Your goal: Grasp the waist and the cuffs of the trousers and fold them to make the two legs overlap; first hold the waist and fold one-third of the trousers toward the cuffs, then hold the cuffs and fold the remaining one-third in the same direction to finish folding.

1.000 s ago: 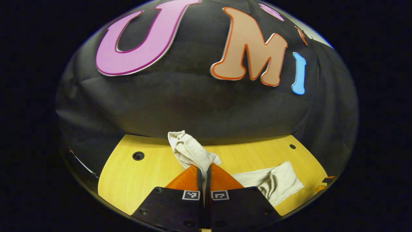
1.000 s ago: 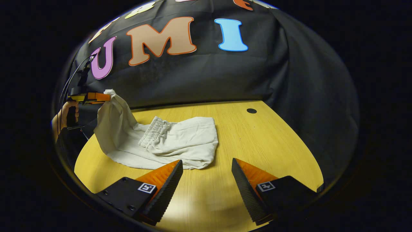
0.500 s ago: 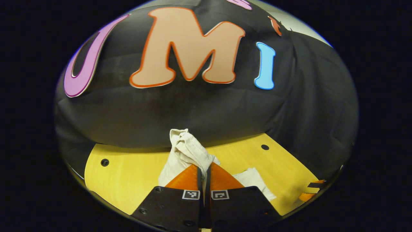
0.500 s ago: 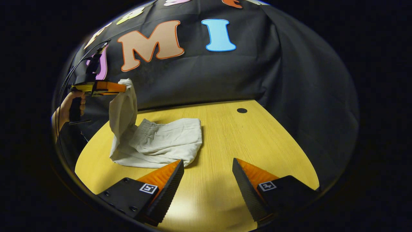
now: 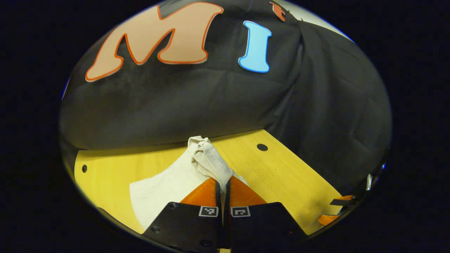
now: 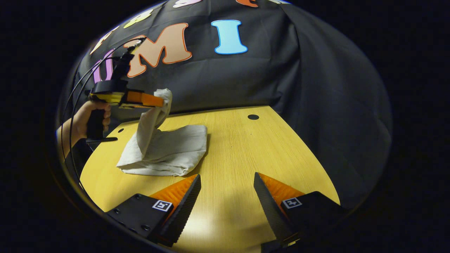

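- My left gripper (image 5: 223, 184) is pressed together on a bunched end of the trousers (image 6: 168, 149), which I judge to be the cuffs; in the left gripper view the cloth wells up from between the fingers, and in the right gripper view the same gripper (image 6: 160, 102) holds that end up above the pile, with a hand (image 6: 93, 117) on its grip.
- My right gripper (image 6: 226, 189) is spread wide and holds nothing; it hovers over bare wood near the front edge of the surface (image 6: 246, 147).
- The trousers lie on the left half of the surface, toward its back edge, as a compact folded pad; a single raised band of cloth runs from the pad's left end up to the left gripper.
- Change over the last second: the left gripper has carried the lifted end from beyond the left end of the pile to a place above it. The gathered waistband, plain to see a second ago, is now covered by cloth, and the pile looks shorter.
- Meaning for the task: I judge the waist fold done and the last third in progress. What remains is to bring the held end across, lay it flat on the pad, and let go.
- Risk: the held end is crumpled, so it may land bunched, not flat.
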Motion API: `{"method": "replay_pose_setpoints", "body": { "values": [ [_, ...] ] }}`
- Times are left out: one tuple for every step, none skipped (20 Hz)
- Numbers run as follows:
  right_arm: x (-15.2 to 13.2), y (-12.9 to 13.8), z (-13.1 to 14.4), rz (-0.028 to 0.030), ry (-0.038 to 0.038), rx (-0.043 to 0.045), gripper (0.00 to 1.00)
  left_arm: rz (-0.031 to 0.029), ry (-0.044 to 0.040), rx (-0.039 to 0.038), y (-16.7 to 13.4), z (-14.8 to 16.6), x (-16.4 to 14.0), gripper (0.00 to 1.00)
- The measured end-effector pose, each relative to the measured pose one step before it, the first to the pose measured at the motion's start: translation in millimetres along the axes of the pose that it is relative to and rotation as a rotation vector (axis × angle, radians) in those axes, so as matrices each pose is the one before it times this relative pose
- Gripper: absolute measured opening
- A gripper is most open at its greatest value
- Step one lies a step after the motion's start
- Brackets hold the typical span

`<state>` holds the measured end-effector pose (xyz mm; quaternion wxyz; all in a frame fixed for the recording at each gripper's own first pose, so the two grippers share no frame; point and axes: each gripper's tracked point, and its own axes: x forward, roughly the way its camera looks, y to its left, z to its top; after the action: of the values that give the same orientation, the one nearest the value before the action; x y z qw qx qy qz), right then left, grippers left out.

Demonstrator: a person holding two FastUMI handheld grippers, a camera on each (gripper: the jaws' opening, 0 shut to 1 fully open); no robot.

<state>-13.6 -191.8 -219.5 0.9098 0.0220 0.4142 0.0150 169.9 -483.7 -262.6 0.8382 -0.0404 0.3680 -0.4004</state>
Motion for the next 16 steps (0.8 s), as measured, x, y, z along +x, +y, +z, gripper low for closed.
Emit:
{"method": "replay_pose_setpoints", "body": {
  "values": [
    [1.25, -2.84, -0.11, 0.00420, 0.00123, 0.00020, 0.98, 0.00147, 0.02122, 0.00258, -4.75, -11.40, 5.29, 0.00],
    [-0.91, -0.72, -0.18, 0.00185, -0.00101, 0.00066, 0.98, 0.00899, 0.02492, 0.00591, -1.94, -11.33, 6.51, 0.00],
    [-0.67, 0.12, 1.14, 0.00215, -0.00160, -0.00010, 0.98, 0.01212, 0.02192, 0.00759, -3.42, -15.22, 12.15, 0.00],
    [-0.21, -0.25, 0.26, 0.00265, -0.00615, -0.00465, 0.97, 0.00608, 0.00607, 0.00571, -0.15, -5.77, 0.92, 0.00],
    [-0.97, -0.66, 3.92, 0.00246, -0.01027, -0.00629, 0.92, -0.01121, -0.01041, -0.00551, -2.97, -4.00, -2.40, 0.00],
    [-0.50, 0.60, 4.64, 0.00807, -0.01177, -0.00797, 0.97, -0.02189, -0.02622, -0.01656, -7.09, 1.23, -4.56, 0.06],
    [-0.48, 0.86, 3.90, 0.00914, -0.01377, -0.01118, 0.93, -0.01980, -0.03715, -0.01946, -5.62, 5.94, -8.15, 0.24],
    [1.17, 2.00, 5.84, 0.00940, -0.01390, -0.01480, 0.93, -0.01423, -0.03965, -0.01231, -6.01, 10.17, -10.56, 0.43],
    [0.14, 2.70, 4.85, 0.01063, -0.01276, -0.01461, 0.93, 0.00945, -0.05542, 0.00408, 0.83, 12.21, -11.82, 0.61],
    [1.13, 4.87, 7.99, 0.00975, -0.01495, -0.00916, 0.93, 0.01365, -0.04260, 0.01462, 3.31, 18.51, -12.59, 0.79],
    [2.14, 5.56, 9.43, 0.00990, -0.01993, -0.00124, 0.93, 0.03020, -0.03778, 0.02254, 7.13, 15.79, -13.73, 0.98],
    [2.18, 7.87, 10.03, 0.00826, -0.01873, 0.00468, 0.93, 0.02255, -0.03083, 0.01856, -0.06, 12.62, -15.87, 0.96],
    [-0.03, 7.57, 10.93, 0.01018, -0.02476, 0.00845, 0.93, 0.02697, -0.03790, 0.01020, 7.83, 17.09, -17.70, 0.96],
    [-0.26, 9.99, 15.13, 0.01142, -0.03268, 0.00675, 0.93, 0.03075, -0.04918, 0.01149, 6.32, 22.78, -21.35, 0.96],
    [0.12, 8.91, 15.32, 0.00858, -0.03634, 0.00060, 0.97, 0.02378, -0.03772, 0.00914, 8.45, 13.81, -14.01, 0.95],
    [-1.17, 11.04, 15.93, 0.01372, -0.02634, -0.01435, 0.93, 0.03352, -0.04119, 0.01255, 20.04, 10.73, -18.55, 0.95]
  ]
}}
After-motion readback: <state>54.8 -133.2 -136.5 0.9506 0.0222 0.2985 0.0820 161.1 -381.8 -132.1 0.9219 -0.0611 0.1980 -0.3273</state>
